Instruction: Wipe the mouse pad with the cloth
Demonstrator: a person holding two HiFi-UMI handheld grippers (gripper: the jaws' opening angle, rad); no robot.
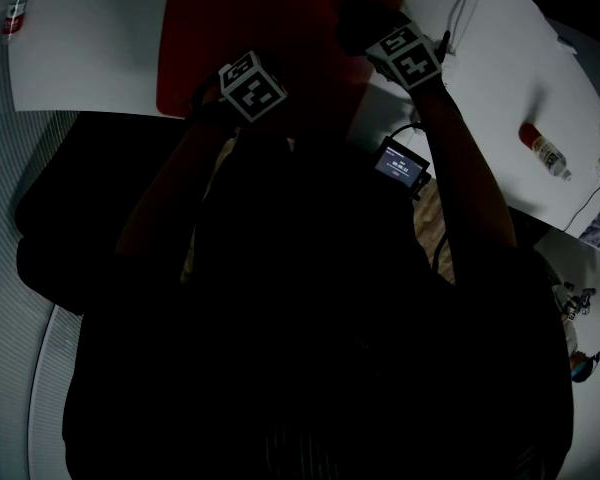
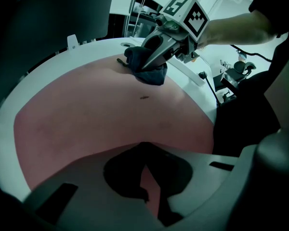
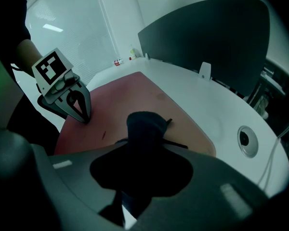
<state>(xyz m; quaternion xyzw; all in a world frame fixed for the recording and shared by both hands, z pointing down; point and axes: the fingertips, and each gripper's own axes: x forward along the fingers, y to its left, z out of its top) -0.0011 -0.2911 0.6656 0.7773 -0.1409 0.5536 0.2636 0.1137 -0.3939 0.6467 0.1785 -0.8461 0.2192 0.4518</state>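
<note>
A red mouse pad (image 1: 240,8) lies on the white table (image 1: 80,58). In the left gripper view the pad (image 2: 86,114) fills the middle, and my right gripper (image 2: 140,70) is shut on a dark cloth (image 2: 151,75) that rests on the pad's far part. From the right gripper view the cloth (image 3: 144,126) bunches up just beyond my own jaws, over the pad (image 3: 120,95). My left gripper (image 3: 85,118) is shut with nothing in it, its tip down on the pad's near edge, well apart from the cloth. A small dark speck (image 2: 144,97) sits on the pad between the two.
A red-capped bottle (image 1: 545,151) lies on the table's right side, another bottle (image 1: 15,13) stands far left. A small device with a lit screen (image 1: 400,165) and cables hang at the near edge. A round grommet (image 3: 245,141) and a dark panel (image 3: 207,37) lie beyond the pad.
</note>
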